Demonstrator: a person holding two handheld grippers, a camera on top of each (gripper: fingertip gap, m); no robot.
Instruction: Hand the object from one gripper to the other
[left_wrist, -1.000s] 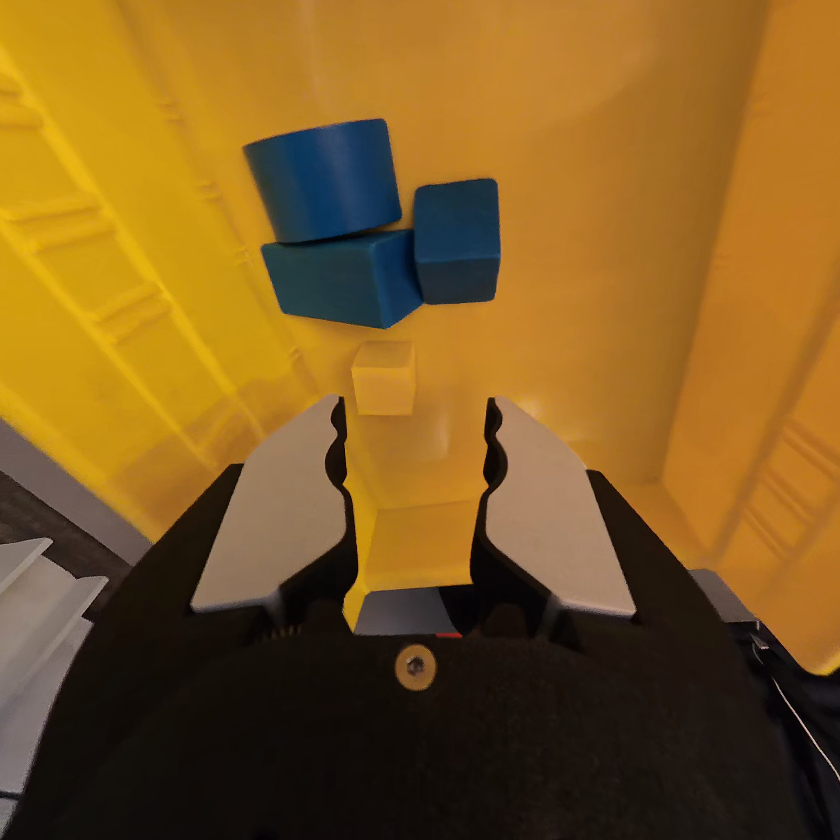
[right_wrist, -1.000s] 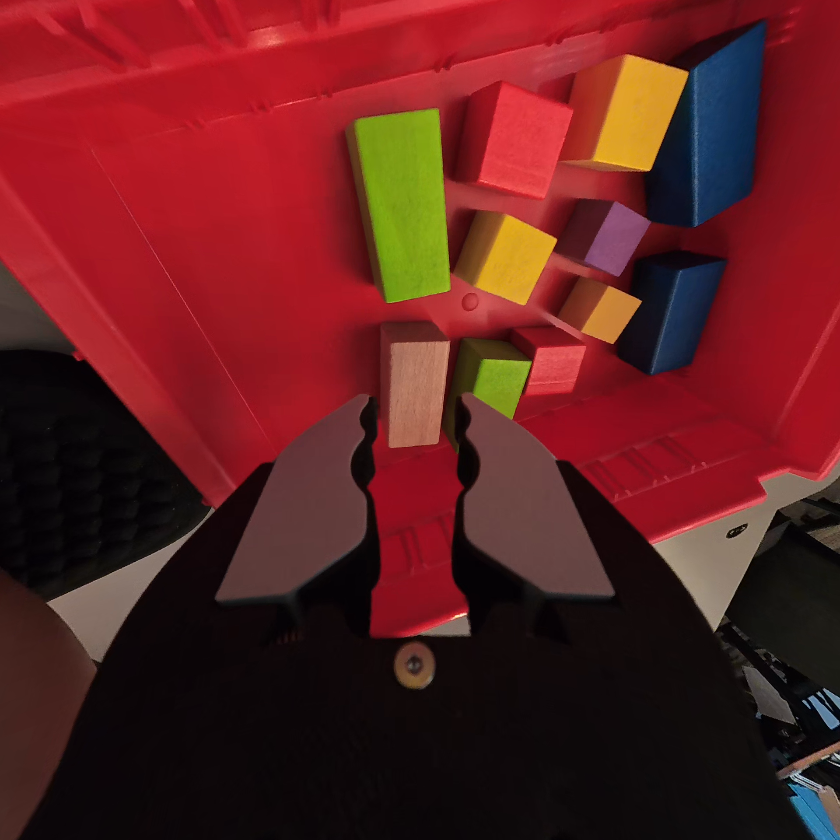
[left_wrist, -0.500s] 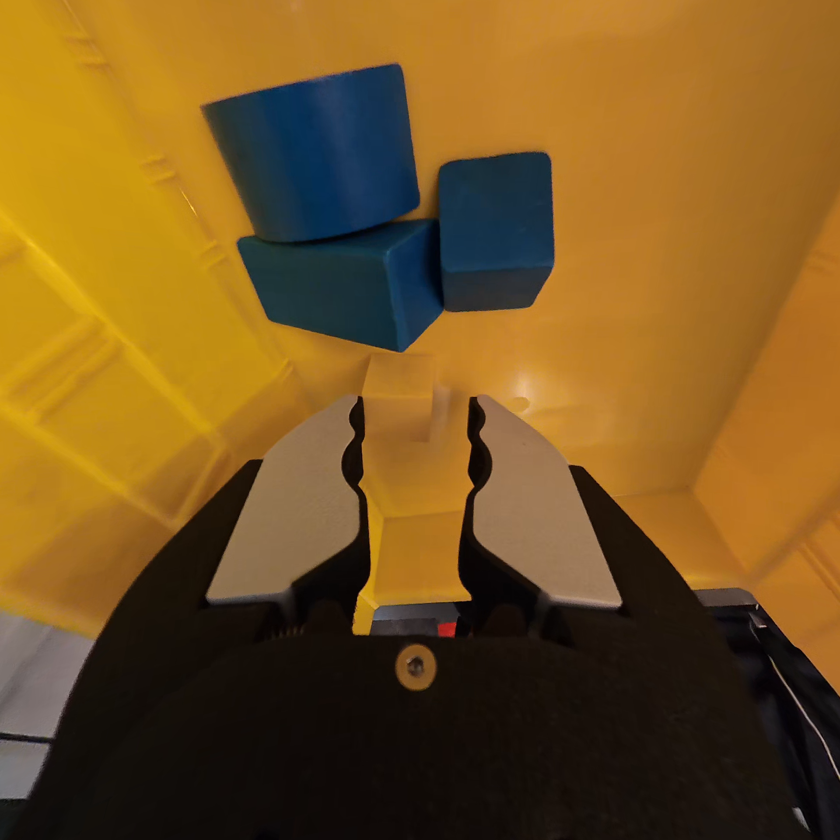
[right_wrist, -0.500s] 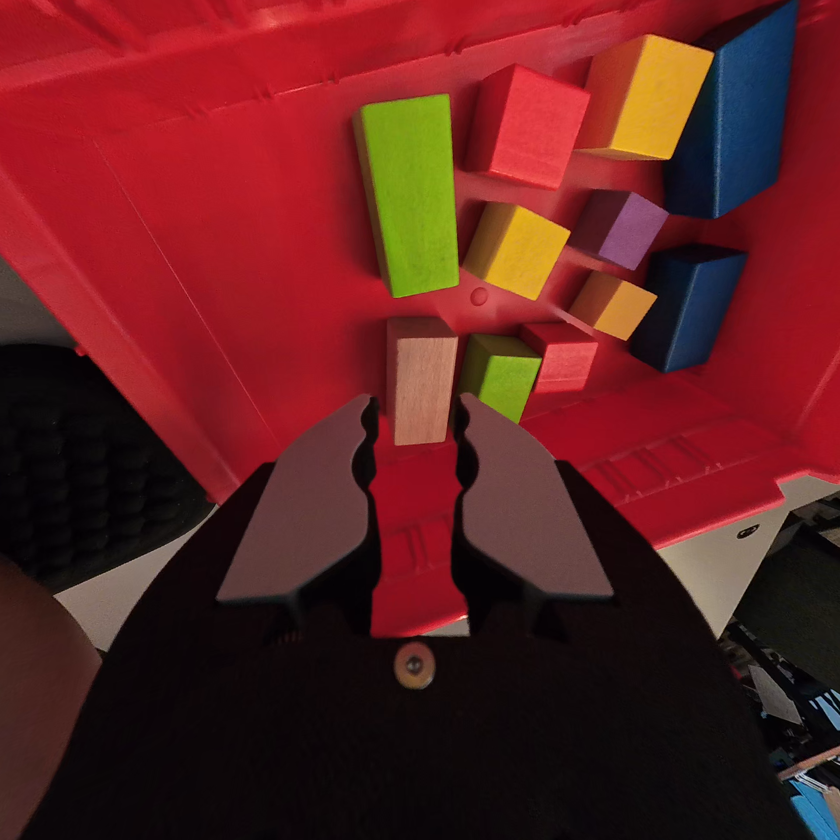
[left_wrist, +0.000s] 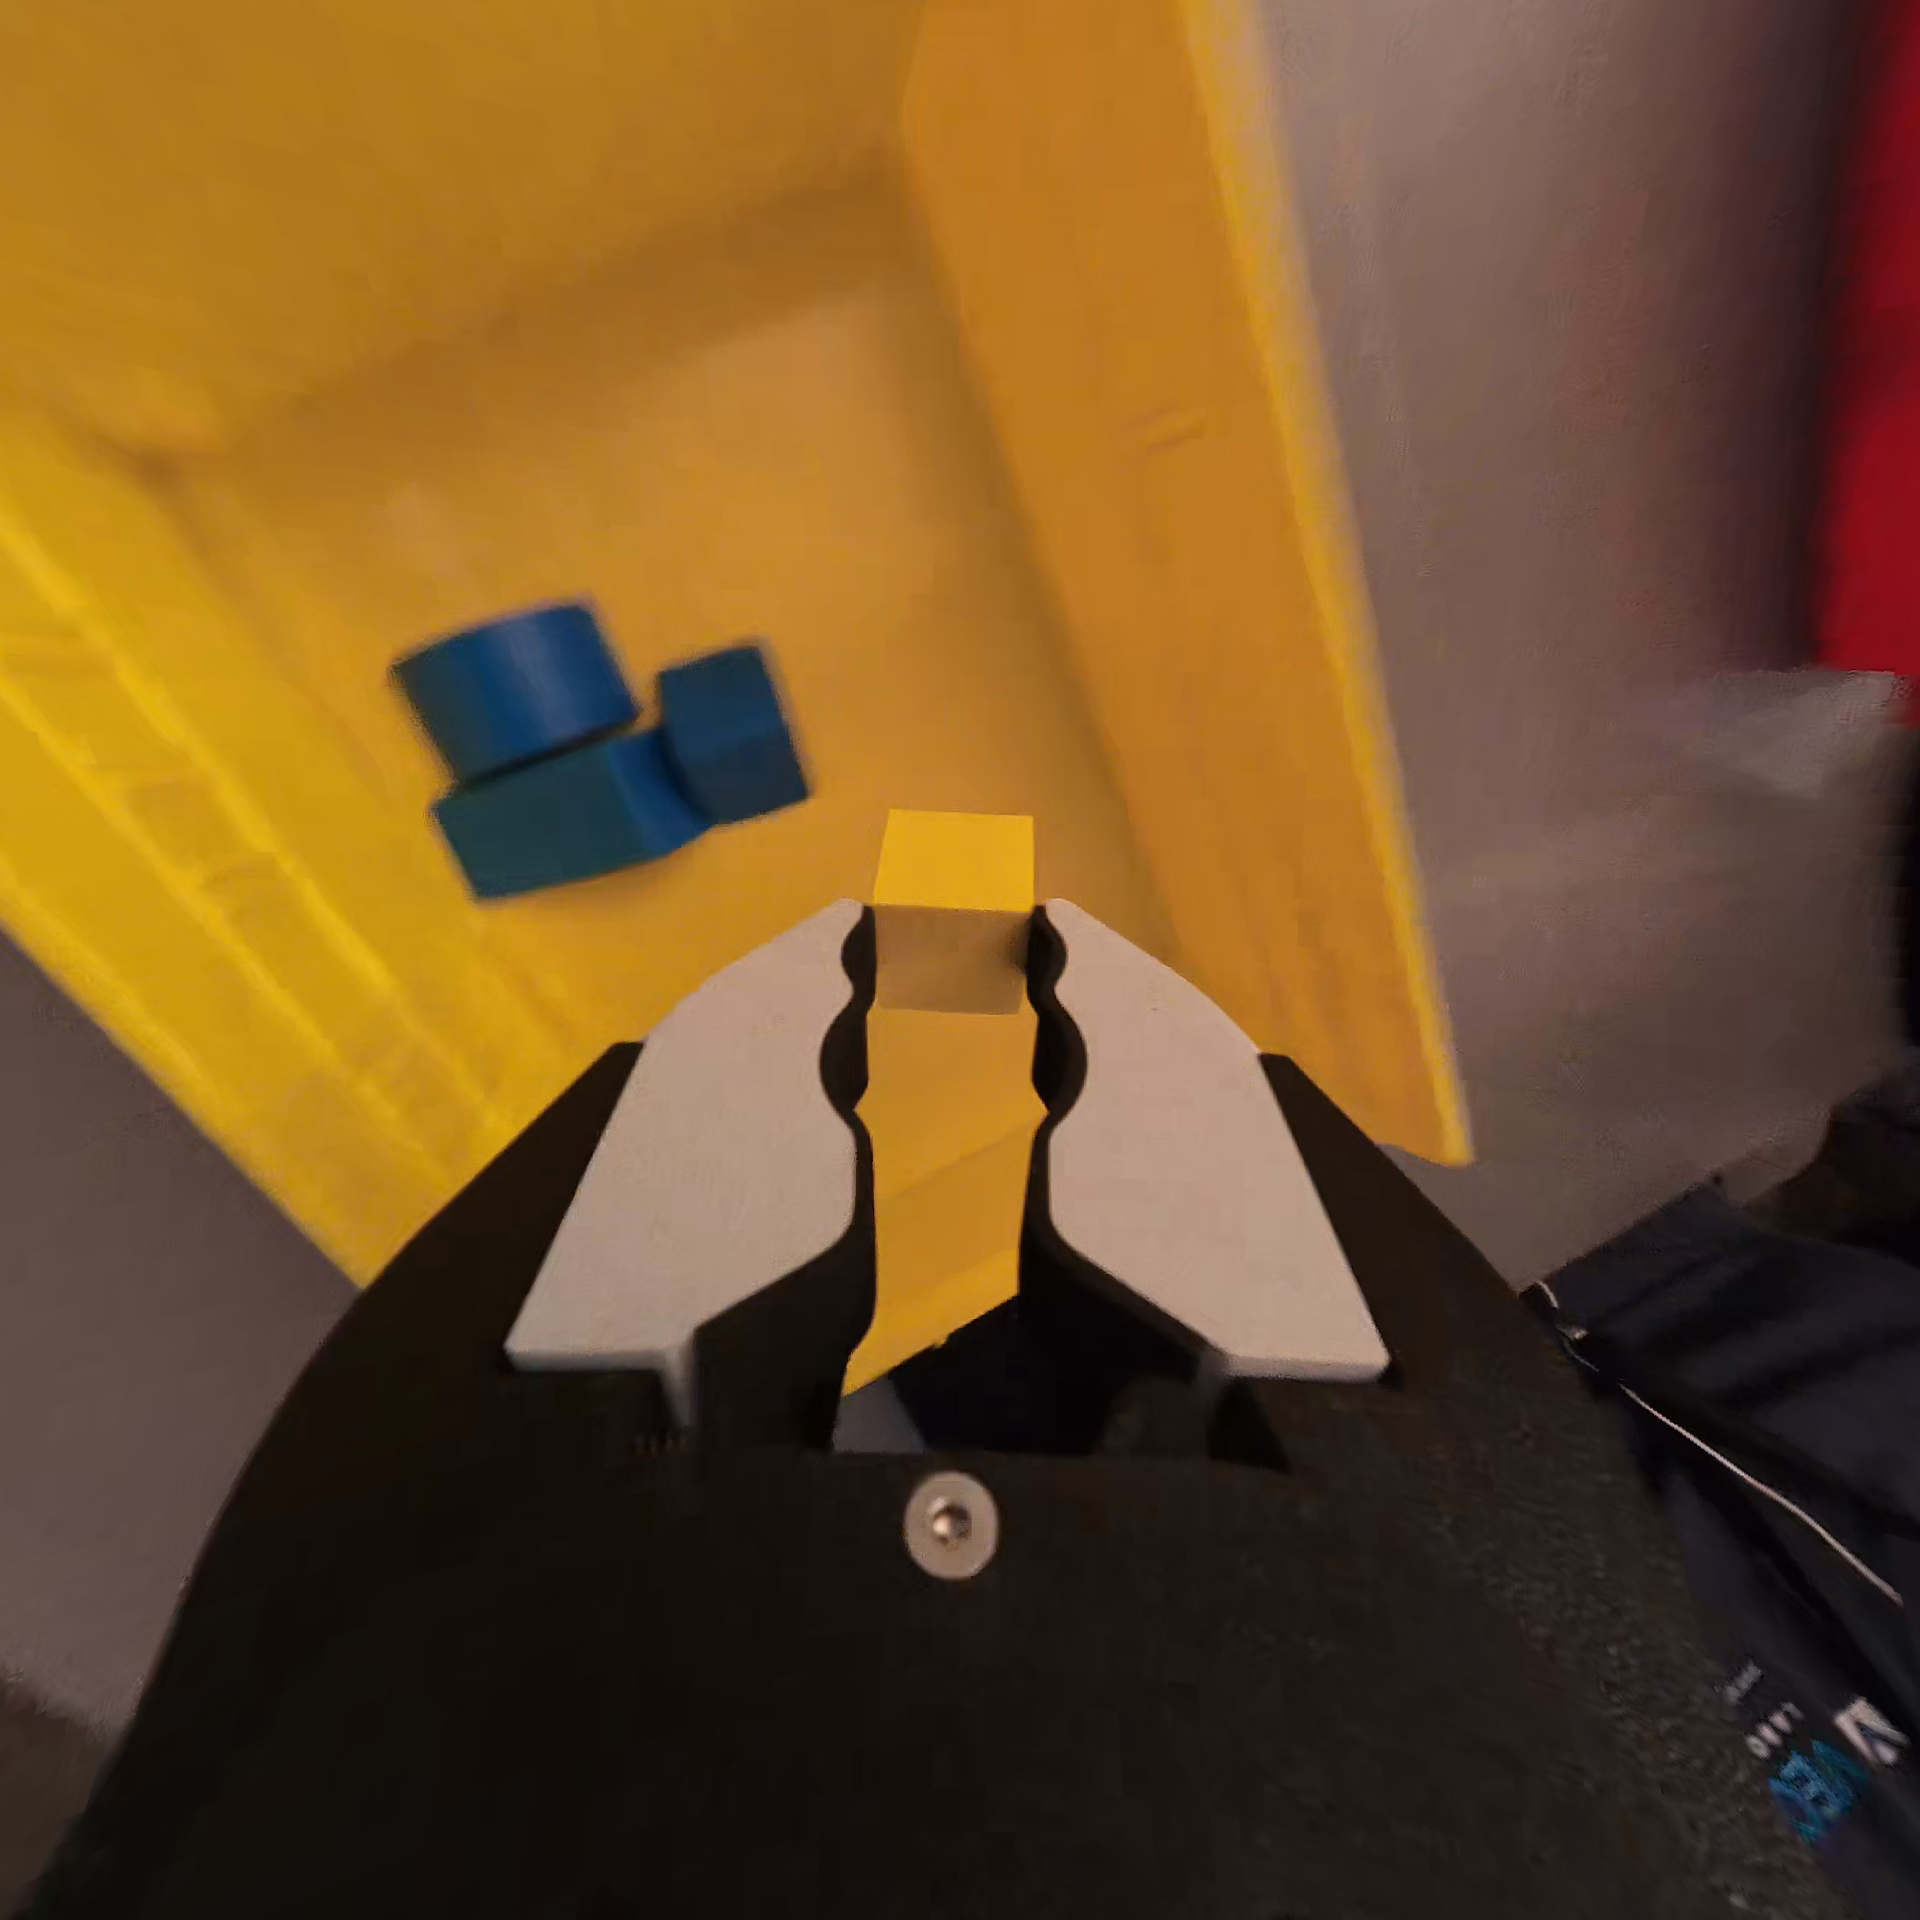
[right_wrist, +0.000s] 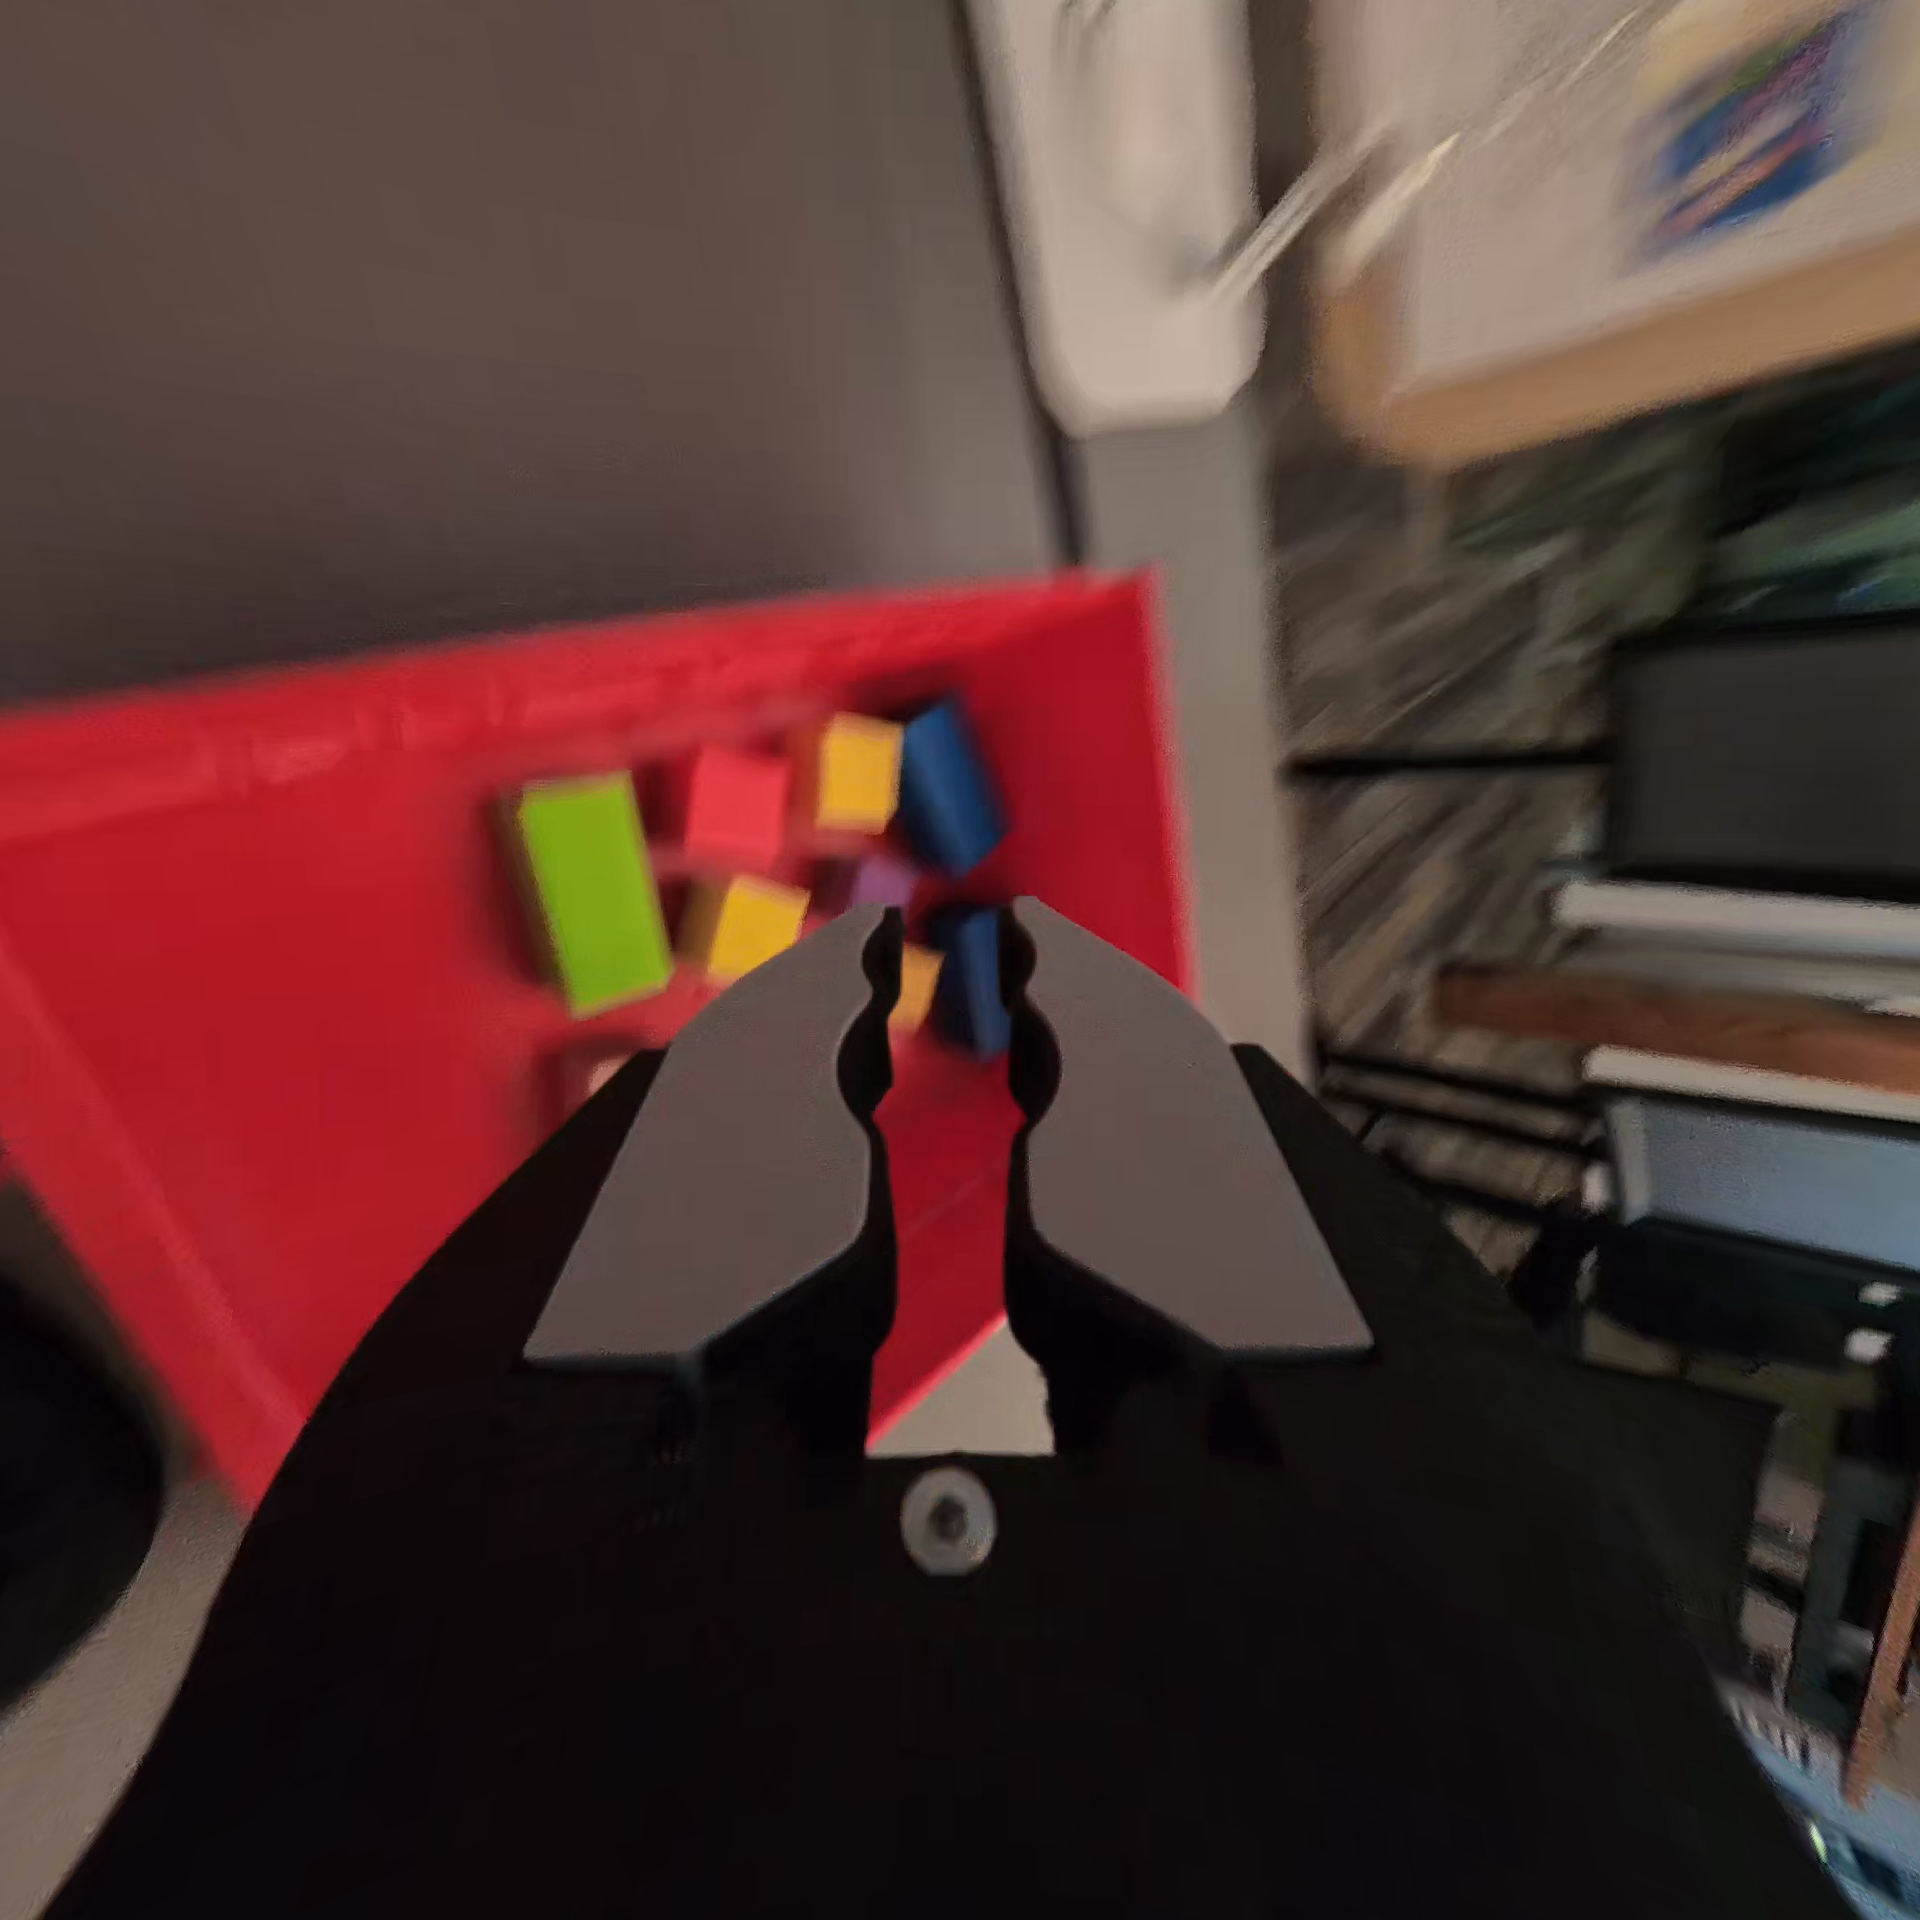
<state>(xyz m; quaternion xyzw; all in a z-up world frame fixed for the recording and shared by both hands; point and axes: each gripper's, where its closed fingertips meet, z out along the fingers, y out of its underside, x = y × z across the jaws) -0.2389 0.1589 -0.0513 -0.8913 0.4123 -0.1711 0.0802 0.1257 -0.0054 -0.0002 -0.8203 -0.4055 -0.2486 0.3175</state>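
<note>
In the left wrist view my left gripper (left_wrist: 953, 916) is shut on a small yellow cube (left_wrist: 956, 868); both pads press its sides at the fingertips. It holds the cube above the floor of a yellow bin (left_wrist: 312, 312). Three blue blocks (left_wrist: 592, 758) lie in that bin, to the left of the cube and farther off. In the right wrist view my right gripper (right_wrist: 948, 920) is open, its jaws narrowly apart with nothing between them, and it is raised above a red bin (right_wrist: 260, 935). The view is motion-blurred.
The red bin holds several coloured blocks, among them a green one (right_wrist: 592, 894), a red one (right_wrist: 738, 800), yellow ones (right_wrist: 852, 774) and blue ones (right_wrist: 945, 779). The yellow bin's right wall (left_wrist: 1195, 520) stands close. Shelves and clutter (right_wrist: 1662, 935) are at the right.
My left gripper closed on the yellow cube and lifted it off the bin floor. My right gripper pulled up and away from the wooden block in the red bin, jaws narrowing on nothing.
</note>
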